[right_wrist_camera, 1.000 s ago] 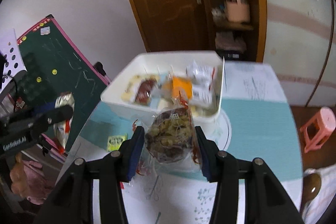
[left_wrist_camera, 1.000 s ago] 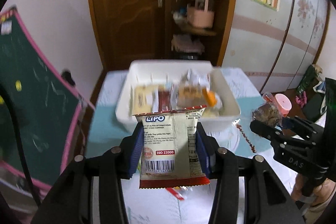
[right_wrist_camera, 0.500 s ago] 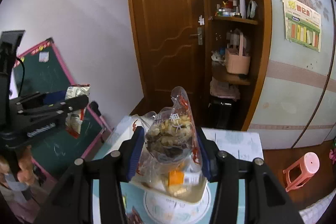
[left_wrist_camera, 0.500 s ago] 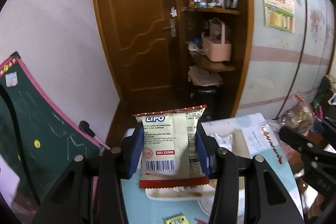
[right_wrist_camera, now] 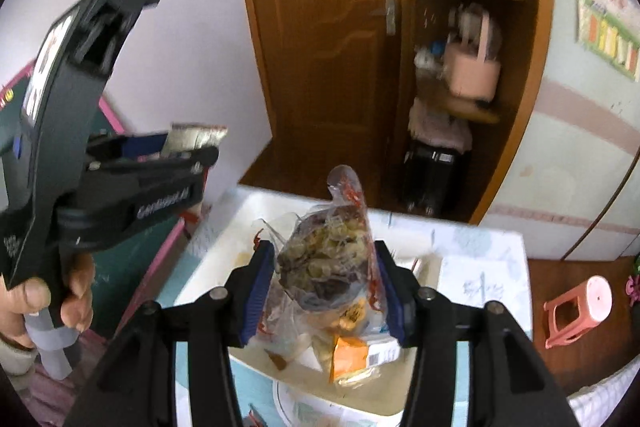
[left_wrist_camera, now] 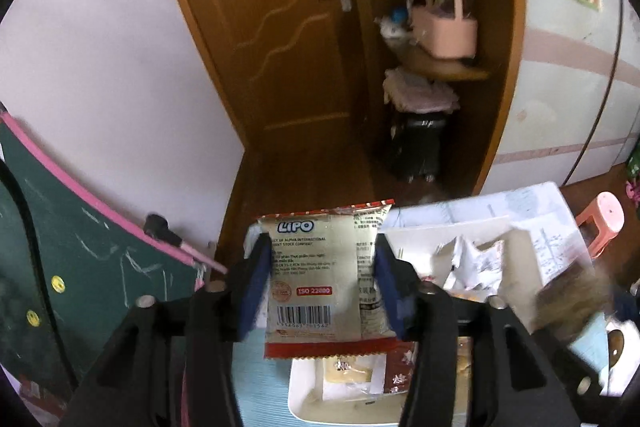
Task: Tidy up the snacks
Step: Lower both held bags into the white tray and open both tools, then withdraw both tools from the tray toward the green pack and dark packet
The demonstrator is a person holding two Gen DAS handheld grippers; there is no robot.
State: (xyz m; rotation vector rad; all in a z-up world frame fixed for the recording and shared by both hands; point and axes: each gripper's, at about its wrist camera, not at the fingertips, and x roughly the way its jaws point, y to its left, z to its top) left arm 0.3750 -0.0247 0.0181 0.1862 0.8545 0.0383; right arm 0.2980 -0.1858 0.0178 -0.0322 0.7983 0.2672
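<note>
- Your left gripper (left_wrist_camera: 324, 287) has just been opening, with the cream LiPO packet (left_wrist_camera: 320, 283) between its jaws — the packet hangs above the near corner of the white bin (left_wrist_camera: 304, 399), and whether the pads still press it you cannot tell.
- Your right gripper (right_wrist_camera: 326, 287) has its jaws closed against the clear bag of mixed nuts (right_wrist_camera: 328, 255), holding it over the same bin (right_wrist_camera: 224, 251).
- The bin already holds several snacks: an orange packet (right_wrist_camera: 350, 351) and white wrappers (left_wrist_camera: 476, 259) among them.
- Judging from this, much of the sorting is done; these two packets are not yet in.
- What remains on the table (left_wrist_camera: 260, 379) beyond them is out of view.
</note>
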